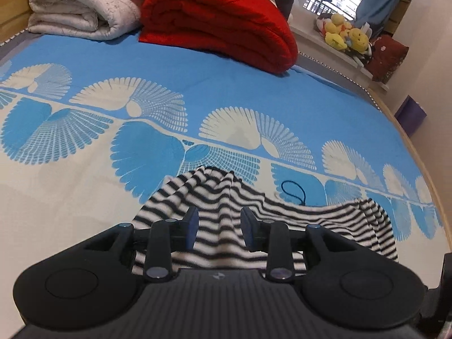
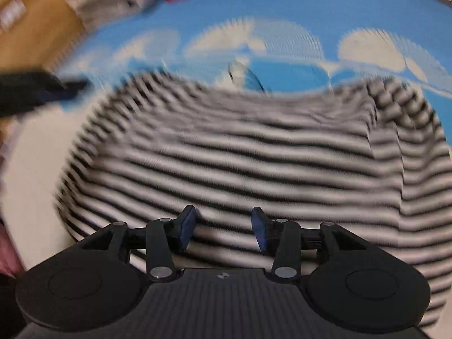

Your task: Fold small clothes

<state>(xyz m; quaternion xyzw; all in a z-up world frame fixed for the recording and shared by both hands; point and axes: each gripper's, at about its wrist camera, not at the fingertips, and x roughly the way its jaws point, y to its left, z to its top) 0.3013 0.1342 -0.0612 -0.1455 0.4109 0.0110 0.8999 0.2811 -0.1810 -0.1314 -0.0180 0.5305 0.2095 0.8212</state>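
A small black-and-white striped garment [image 1: 220,226] lies rumpled on the bed, bunched into a ridge in front of my left gripper [image 1: 219,223]. The left gripper is open, its blue pads either side of the cloth and just above it. In the right wrist view, which is motion-blurred, the same striped garment [image 2: 240,155] spreads wide across the sheet. My right gripper [image 2: 223,223] is open over its near edge, holding nothing. The left gripper shows as a dark blurred shape [image 2: 34,90] at the garment's far left corner.
The bed has a blue and white fan-patterned sheet [image 1: 197,84]. A folded red blanket [image 1: 220,19] and a white quilt [image 1: 82,2] lie at the head. A dark hair tie [image 1: 293,192] lies beyond the garment. Plush toys [image 1: 344,34] sit on a ledge at right.
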